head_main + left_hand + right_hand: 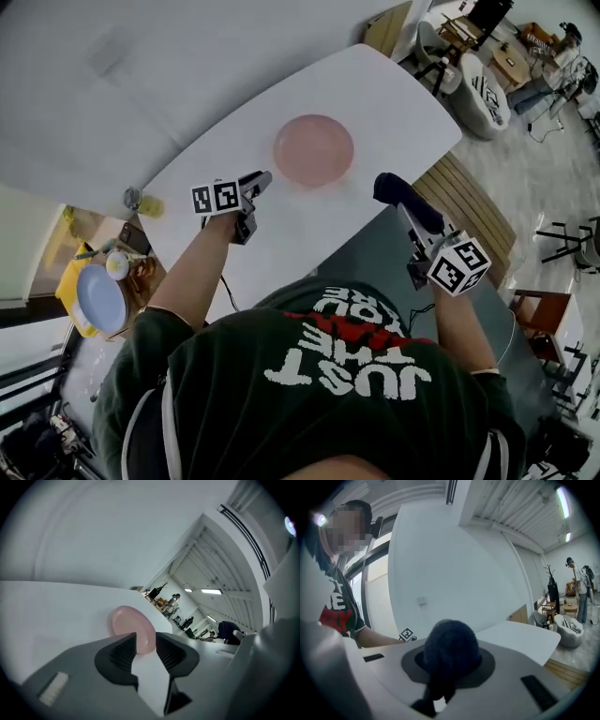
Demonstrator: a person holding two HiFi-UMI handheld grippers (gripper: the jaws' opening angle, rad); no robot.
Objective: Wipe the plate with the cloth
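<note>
Left tool hovering low over white tabletop, jaws standing apart, nothing gripped, pointing at plate. Pink plate lying flat mid-tabletop, just beyond left tool, untouched. Right tool hanging at tabletop's near edge, jaws clamping dark cloth, wad bulging past tips, apart from plate.

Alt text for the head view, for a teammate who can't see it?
A round pink plate sits on the white table; the left gripper points at it, short of its rim. The right gripper holds a dark blue cloth.
</note>
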